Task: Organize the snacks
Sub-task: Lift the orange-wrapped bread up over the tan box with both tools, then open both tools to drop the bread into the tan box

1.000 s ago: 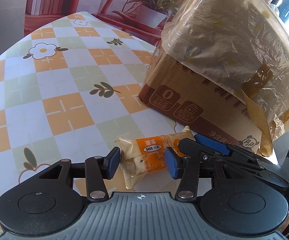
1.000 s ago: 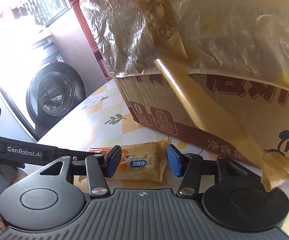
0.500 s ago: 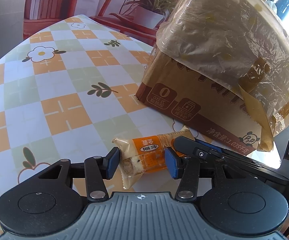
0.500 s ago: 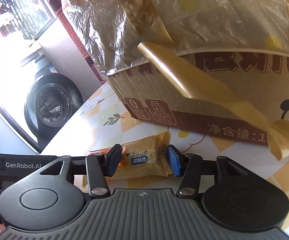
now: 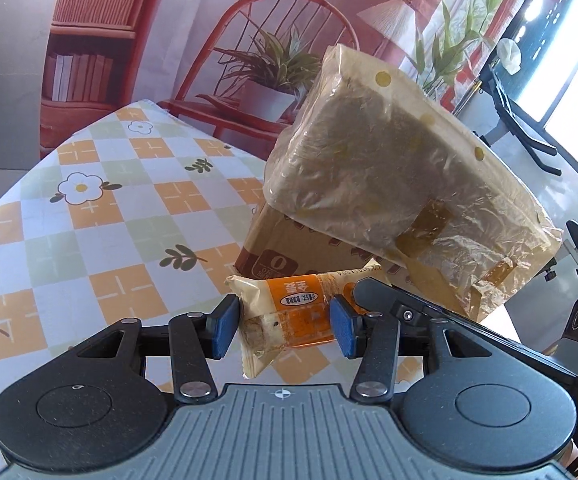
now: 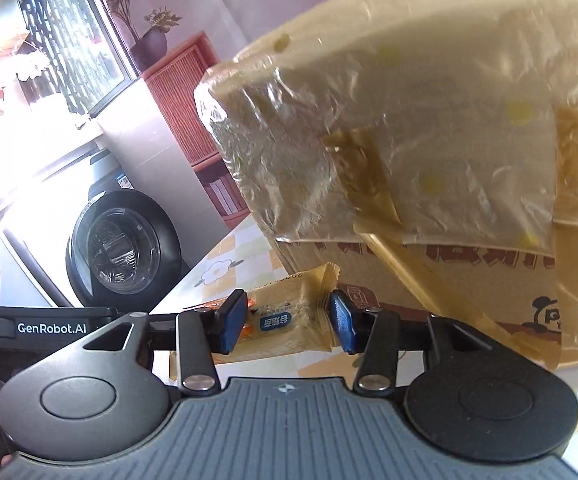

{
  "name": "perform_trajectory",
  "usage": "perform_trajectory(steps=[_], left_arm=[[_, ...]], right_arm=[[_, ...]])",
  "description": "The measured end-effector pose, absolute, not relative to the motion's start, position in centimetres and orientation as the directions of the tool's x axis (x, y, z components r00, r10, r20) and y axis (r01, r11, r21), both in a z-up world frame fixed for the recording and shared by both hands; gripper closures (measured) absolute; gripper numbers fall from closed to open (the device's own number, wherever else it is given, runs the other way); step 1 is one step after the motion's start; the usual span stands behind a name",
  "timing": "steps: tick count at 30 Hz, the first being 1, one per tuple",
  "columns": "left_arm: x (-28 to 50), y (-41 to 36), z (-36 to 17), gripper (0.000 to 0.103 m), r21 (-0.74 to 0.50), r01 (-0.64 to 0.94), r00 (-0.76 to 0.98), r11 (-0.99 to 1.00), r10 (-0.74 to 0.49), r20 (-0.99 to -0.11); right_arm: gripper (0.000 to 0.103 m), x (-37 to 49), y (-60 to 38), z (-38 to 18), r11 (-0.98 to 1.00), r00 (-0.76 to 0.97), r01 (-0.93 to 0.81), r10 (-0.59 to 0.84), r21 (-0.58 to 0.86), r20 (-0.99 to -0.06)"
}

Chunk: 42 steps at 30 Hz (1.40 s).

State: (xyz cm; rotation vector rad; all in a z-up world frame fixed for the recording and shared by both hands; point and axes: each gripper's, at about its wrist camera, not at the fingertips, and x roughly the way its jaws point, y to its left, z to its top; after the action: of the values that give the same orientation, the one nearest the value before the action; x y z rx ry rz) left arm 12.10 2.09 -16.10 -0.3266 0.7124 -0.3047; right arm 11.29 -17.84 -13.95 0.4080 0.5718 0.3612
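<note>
Two handheld tools meet over a table [image 5: 89, 216] covered in an orange, green and white checked cloth with flower and leaf prints. Seen from the left wrist camera, the left tool [image 5: 285, 330] has its blue-padded fingers closed onto a small snack bar [image 5: 289, 320] in a pale wrapper with an orange label; one end of the wrapper hangs down in front of the tool. The black finger of the other tool reaches in from the right and touches the far end of the same bar. Seen from the right wrist camera, the right tool [image 6: 289, 322] also grips the snack bar [image 6: 285, 320] between its blue pads, which press on the crimped end of the wrapper. The bar appears lifted off the table, held between both tools. Just behind it stands a brown cardboard box [image 5: 273, 256] with dark red print, topped by a large bundle wrapped in crinkled yellowish plastic [image 5: 389, 168] with loose strips of tape. A washing machine [image 6: 121, 248] is visible beyond the table edge in the right wrist view.
</note>
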Motion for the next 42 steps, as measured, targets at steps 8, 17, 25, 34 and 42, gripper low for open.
perform_trajectory(steps=[8, 17, 25, 34, 42], left_arm=[[11.2, 1.9, -9.1, 0.051, -0.349, 0.235, 0.806, 0.907, -0.383, -0.452], [15.7, -2.0, -3.1, 0.051, -0.293, 0.361, 0.817, 0.885, -0.452, -0.358], [22.4, -8.4, -2.5, 0.051, -0.238, 0.452, 0.768, 0.86, -0.511, -0.386], [24.9, -10.5, -5.2, 0.05, -0.239, 0.445, 0.724, 0.863, -0.504, -0.47], [22.8, -8.1, -3.8, 0.03, -0.131, 0.375, 0.798, 0.918, -0.391, -0.458]], right_arm=[[0.055, 9.8, -17.3, -7.9, 0.868, 0.854, -0.255, 0.409, 0.427, -0.321], [0.055, 11.9, -19.7, -1.8, 0.898, 0.911, -0.249, 0.344, 0.363, -0.227], [0.055, 14.8, -25.1, -1.9, 0.912, 0.935, -0.119, 0.237, 0.394, -0.266], [0.055, 15.7, -27.5, -4.2, 0.898, 0.9, -0.017, 0.205, 0.441, -0.384], [0.038, 14.7, -25.8, -2.2, 0.942, 0.903, 0.02, 0.127, 0.335, -0.411]])
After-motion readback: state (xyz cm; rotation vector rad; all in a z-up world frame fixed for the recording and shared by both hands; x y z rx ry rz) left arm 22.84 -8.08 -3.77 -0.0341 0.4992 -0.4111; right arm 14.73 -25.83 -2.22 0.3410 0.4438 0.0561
